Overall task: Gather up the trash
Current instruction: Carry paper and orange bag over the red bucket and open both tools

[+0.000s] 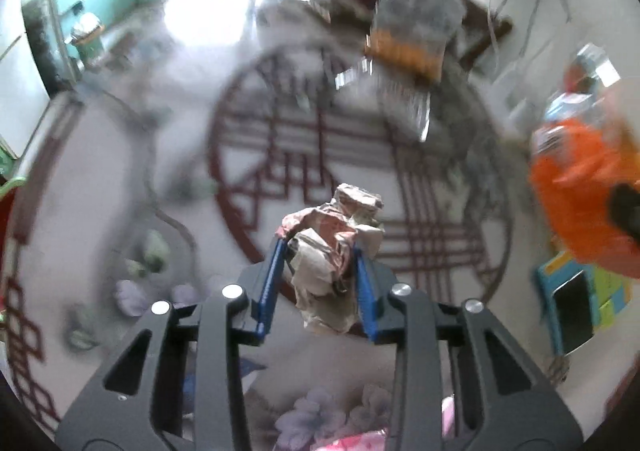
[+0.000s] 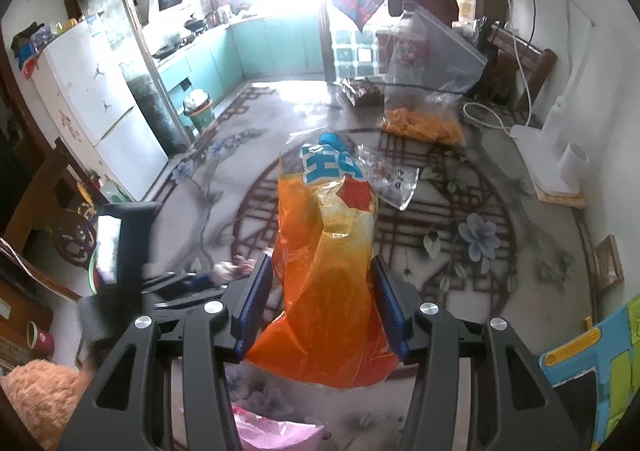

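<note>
My left gripper [image 1: 320, 247] is shut on a crumpled ball of paper [image 1: 334, 247], pinkish and grey, held above the patterned floor. My right gripper [image 2: 320, 263] is shut on an orange plastic bag [image 2: 328, 275] with a blue and white printed top, held upright between the blue pads. The orange bag also shows at the right edge of the blurred left wrist view [image 1: 580, 187]. The left gripper shows at the left of the right wrist view [image 2: 192, 283], low over the floor, with the paper in it.
A clear plastic wrapper [image 2: 392, 179] lies on the floor mat beyond the bag. A clear bag with orange contents [image 2: 424, 107] stands farther back. A small green bin [image 2: 200, 111] stands by the kitchen cabinets. A white appliance [image 2: 552, 155] sits right; a fridge [image 2: 100, 103] stands left.
</note>
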Demonstrator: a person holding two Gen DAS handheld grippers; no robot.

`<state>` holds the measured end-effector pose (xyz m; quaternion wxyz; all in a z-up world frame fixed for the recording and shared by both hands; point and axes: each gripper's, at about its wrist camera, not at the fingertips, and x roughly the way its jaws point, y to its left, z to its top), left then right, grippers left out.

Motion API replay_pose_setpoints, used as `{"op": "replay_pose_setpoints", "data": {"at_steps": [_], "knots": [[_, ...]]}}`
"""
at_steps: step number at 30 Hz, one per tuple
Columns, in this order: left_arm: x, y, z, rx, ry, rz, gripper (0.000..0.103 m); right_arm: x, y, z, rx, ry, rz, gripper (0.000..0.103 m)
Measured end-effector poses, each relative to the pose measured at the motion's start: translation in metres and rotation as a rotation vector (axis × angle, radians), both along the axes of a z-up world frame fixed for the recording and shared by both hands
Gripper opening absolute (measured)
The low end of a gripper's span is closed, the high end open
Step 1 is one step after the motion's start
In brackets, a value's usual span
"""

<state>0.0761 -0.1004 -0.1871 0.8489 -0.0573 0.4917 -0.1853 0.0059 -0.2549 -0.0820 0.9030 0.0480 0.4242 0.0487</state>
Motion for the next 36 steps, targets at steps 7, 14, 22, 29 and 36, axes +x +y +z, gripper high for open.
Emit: {"op": "replay_pose_setpoints", "data": {"at_steps": [7,14,22,29,36], "knots": [[-0.03,0.06,0.074,-0.047,-0.135,0.153,0.033,0.008,0.029,0.018,-0.012,-0.061,0.048,0.049],[-0.044,0.106,0.1,-0.06,-0.202,0.242,0.034,0.018,0.066,0.027,-0.022,-0.088,0.1,0.049],[-0.047,0.153,0.107,-0.069,-0.232,0.262,0.035,0.026,0.106,0.032,-0.041,-0.096,0.093,0.049],[-0.034,0.192,0.112,-0.066,-0.244,0.229,0.035,0.034,0.149,0.034,-0.056,-0.099,0.068,0.049],[-0.02,0.227,0.111,-0.067,-0.238,0.185,0.035,0.044,0.19,0.033,-0.058,-0.091,0.033,0.049]]}}
